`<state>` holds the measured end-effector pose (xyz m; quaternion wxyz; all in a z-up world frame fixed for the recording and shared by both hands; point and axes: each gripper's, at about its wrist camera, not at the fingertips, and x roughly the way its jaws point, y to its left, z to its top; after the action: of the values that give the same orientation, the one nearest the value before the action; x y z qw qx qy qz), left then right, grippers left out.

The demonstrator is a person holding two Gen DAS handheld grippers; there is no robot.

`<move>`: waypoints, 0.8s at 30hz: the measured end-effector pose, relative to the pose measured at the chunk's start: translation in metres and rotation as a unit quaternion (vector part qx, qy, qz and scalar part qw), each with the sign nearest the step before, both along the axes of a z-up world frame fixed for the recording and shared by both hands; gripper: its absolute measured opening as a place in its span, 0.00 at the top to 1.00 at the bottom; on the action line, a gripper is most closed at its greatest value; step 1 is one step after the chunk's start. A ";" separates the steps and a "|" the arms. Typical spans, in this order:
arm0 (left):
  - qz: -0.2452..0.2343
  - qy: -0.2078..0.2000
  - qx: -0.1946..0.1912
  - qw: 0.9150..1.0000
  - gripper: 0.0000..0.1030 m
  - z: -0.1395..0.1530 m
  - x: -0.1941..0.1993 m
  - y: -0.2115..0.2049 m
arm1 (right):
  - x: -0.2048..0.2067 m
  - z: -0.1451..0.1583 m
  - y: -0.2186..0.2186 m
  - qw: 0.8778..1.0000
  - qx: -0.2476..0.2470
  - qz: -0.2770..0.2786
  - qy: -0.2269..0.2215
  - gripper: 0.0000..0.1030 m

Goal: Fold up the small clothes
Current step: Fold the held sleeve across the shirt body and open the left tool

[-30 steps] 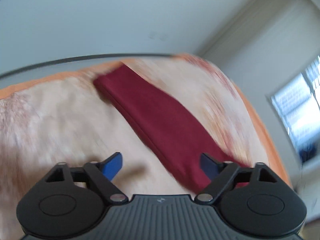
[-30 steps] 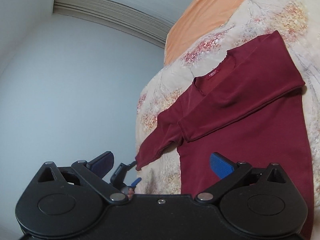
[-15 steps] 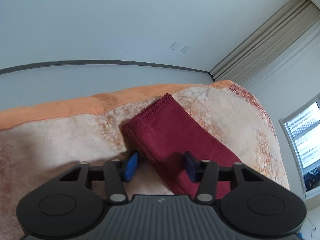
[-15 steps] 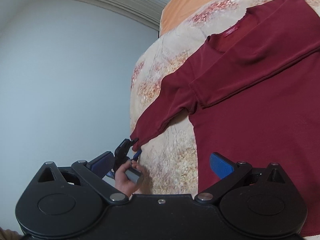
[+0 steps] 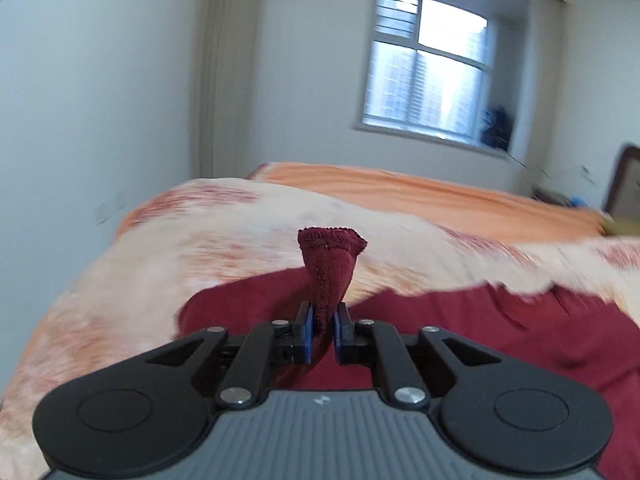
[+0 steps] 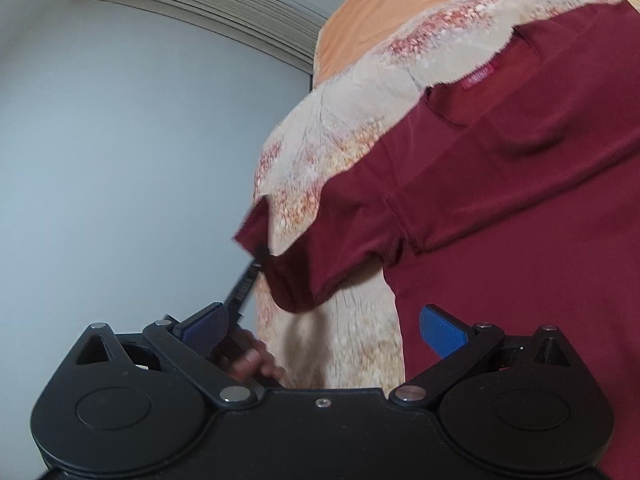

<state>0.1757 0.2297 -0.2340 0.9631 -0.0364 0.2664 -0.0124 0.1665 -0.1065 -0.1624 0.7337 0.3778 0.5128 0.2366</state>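
The left gripper (image 5: pixel 320 330) is clamped on the cuff end of a sleeve (image 5: pixel 329 268), the dark red knit bunched between its blue pads with the hem flaring just past the tips. That sleeve belongs to a maroon long-sleeved top (image 6: pixel 520 200) spread on a floral blanket (image 5: pixel 200 240) over the bed, an orange sheet (image 5: pixel 420 196) showing beyond. The right gripper (image 6: pixel 320 324) stands with its fingers wide apart and nothing between them, hovering above the blanket beside the garment's side edge. In the right wrist view the lifted sleeve runs from the shoulder seam out toward the left gripper, its long axis slanting across the blanket away from the body. The other sleeve already lies folded across the chest. My judgement: the left hand, being on the cuff, must carry it inward across the torso, toward the right gripper's side.
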 end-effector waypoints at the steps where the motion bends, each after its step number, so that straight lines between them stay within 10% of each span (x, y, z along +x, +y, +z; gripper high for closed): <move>1: -0.010 0.001 0.006 1.000 0.90 -0.004 0.003 -0.012 | 0.011 -0.004 0.004 1.000 -0.002 0.002 -0.005 0.01; 9: -0.058 -0.028 0.177 0.982 0.90 -0.019 -0.011 -0.090 | 0.123 -0.071 0.057 0.997 0.005 0.018 0.080 0.09; 18: -0.106 -0.052 0.257 0.959 0.90 -0.030 -0.036 -0.124 | 0.155 -0.100 0.102 0.986 0.004 0.037 0.160 0.29; 24: -0.105 -0.047 0.245 0.963 0.88 -0.030 -0.040 -0.126 | 0.152 -0.097 0.105 0.987 -0.039 0.054 0.143 0.91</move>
<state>0.1355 0.1042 -0.2642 0.9473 0.2291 0.2184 -0.0492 0.3182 -0.0011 -0.2592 0.6529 0.3508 0.6410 0.1994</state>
